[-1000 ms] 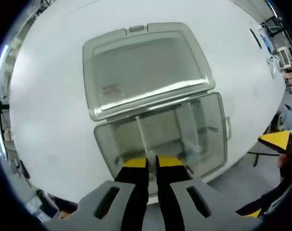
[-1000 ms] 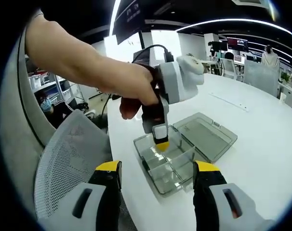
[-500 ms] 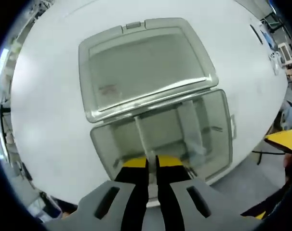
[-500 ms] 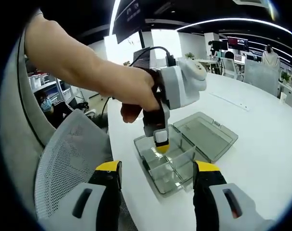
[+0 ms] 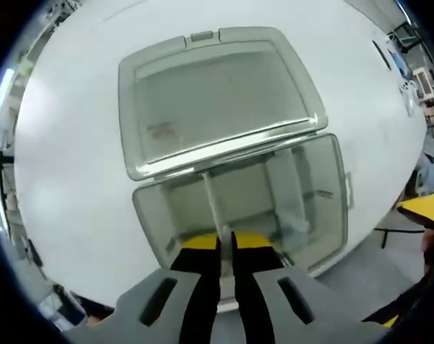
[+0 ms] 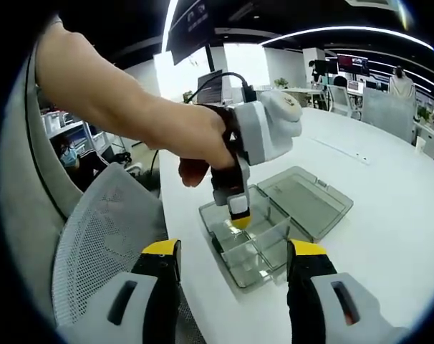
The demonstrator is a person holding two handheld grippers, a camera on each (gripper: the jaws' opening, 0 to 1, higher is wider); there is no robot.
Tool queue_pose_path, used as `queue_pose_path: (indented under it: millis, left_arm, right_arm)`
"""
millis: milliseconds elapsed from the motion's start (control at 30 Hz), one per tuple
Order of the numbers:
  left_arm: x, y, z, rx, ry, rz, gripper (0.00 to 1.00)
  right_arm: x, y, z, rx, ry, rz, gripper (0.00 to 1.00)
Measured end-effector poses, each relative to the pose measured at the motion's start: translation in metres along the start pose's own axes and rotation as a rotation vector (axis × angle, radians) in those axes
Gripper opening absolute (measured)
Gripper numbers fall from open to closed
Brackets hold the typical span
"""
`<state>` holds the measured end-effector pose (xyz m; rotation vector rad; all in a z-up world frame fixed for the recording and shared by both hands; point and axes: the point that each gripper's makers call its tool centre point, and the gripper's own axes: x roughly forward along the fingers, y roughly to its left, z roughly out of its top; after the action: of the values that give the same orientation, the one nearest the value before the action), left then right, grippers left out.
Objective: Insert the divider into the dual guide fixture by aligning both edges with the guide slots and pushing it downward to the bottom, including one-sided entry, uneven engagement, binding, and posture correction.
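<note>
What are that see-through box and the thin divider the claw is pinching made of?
The box and its open lid look like smoky, translucent grey plastic: the white table shows through, and the rims catch glossy highlights. The divider held by the left claw looks like thin clear plastic, probably rigid; its finish is hard to tell.

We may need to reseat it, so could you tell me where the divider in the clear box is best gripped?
Grip the divider by its thin top edge, coming straight down from above, as the left gripper does now: it stands upright in the box, so only that edge is free.
</note>
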<state>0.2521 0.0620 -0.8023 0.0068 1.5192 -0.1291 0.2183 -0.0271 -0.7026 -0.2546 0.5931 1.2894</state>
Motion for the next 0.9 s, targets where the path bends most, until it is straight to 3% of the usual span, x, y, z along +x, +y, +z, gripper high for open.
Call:
queue_pose_path:
  millis: [500, 900]
  left_arm:
    - [-0.007, 0.003, 0.004, -0.032, -0.072, -0.115, 0.12]
    - [-0.014, 0.000, -0.004, -0.074, -0.086, -0.162, 0.10]
  right_arm:
    - [0.000, -0.002, 0.004, 0.002, -0.006, -0.006, 0.57]
    - [0.001, 0.000, 0.007, -0.005, -0.008, -0.003, 0.57]
